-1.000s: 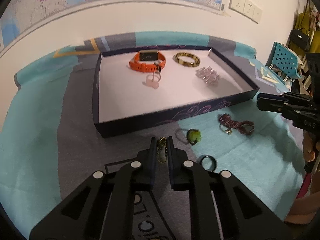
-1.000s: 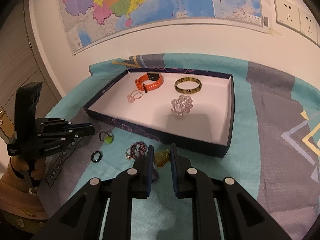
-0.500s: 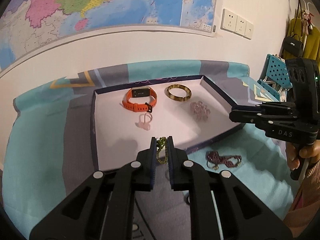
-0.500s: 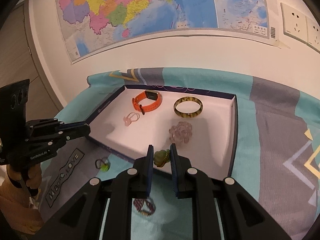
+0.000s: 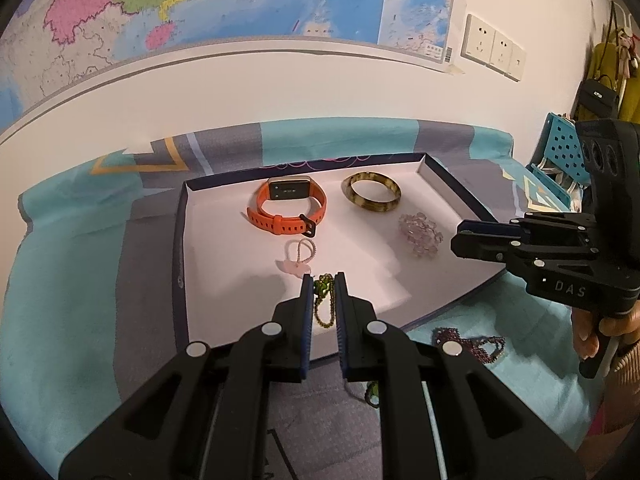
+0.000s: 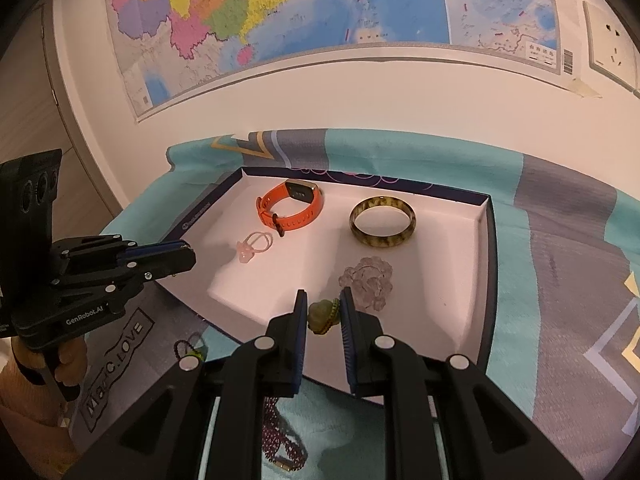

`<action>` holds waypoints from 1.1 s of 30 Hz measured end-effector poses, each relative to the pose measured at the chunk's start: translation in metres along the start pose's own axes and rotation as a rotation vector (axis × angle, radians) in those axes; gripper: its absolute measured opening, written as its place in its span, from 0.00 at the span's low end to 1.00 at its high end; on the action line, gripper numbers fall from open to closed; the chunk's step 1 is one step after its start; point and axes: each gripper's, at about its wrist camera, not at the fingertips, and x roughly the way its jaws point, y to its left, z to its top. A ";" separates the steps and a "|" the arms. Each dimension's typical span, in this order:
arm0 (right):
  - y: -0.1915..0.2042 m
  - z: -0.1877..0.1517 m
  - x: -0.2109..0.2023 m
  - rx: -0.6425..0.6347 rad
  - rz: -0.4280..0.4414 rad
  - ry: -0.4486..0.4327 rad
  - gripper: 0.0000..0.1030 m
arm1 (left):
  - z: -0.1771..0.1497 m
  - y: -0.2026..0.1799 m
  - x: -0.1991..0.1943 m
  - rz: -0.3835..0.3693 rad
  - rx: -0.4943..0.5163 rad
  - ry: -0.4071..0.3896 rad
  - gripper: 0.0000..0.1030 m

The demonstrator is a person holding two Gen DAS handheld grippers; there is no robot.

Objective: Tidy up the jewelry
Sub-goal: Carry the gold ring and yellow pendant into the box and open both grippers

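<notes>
A shallow dark-rimmed tray (image 5: 181,240) (image 6: 486,280) with a white floor holds an orange watch (image 5: 288,208) (image 6: 292,208), an amber bangle (image 5: 372,198) (image 6: 382,222), a clear bead bracelet (image 5: 420,234) (image 6: 368,282) and a pink loop charm (image 5: 298,254) (image 6: 254,246). My left gripper (image 5: 323,280) is shut on a green bead chain (image 5: 323,300) that dangles over the tray's near part. My right gripper (image 6: 323,300) is shut on a green stone pendant (image 6: 322,314), above the tray's near edge. Each gripper shows in the other's view: the right gripper (image 5: 464,238), the left gripper (image 6: 188,256).
A dark red bead strand (image 5: 468,344) (image 6: 280,436) and a small green-stone ring (image 6: 192,350) lie on the teal and grey cloth (image 5: 80,280) in front of the tray. A wall with a map (image 5: 200,8) rises behind. A blue perforated basket (image 5: 564,152) stands at the right.
Both grippers have risen off the cloth and moved forward over the tray's near edge, each carrying its piece. The loose items on the cloth have dropped lower in both views.
</notes>
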 end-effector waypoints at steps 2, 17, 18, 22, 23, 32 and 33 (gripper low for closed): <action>0.000 0.000 0.002 0.001 -0.002 0.003 0.14 | 0.000 0.001 0.002 0.003 -0.002 0.003 0.10; 0.002 0.003 0.022 -0.017 -0.021 0.045 0.14 | 0.005 0.009 0.027 0.018 -0.026 0.055 0.11; 0.002 0.003 0.024 -0.018 -0.023 0.049 0.14 | 0.005 0.009 0.029 0.021 -0.029 0.060 0.11; 0.003 0.003 0.031 -0.025 -0.032 0.064 0.14 | 0.007 0.009 0.036 0.026 -0.034 0.075 0.14; 0.003 0.004 0.032 -0.027 -0.034 0.067 0.14 | 0.007 0.009 0.038 0.027 -0.037 0.080 0.14; 0.001 0.004 0.026 -0.005 -0.063 0.046 0.20 | 0.003 0.008 0.043 0.018 -0.043 0.096 0.39; 0.000 0.004 0.022 0.002 -0.061 0.038 0.21 | 0.003 0.008 0.040 0.020 -0.044 0.087 0.40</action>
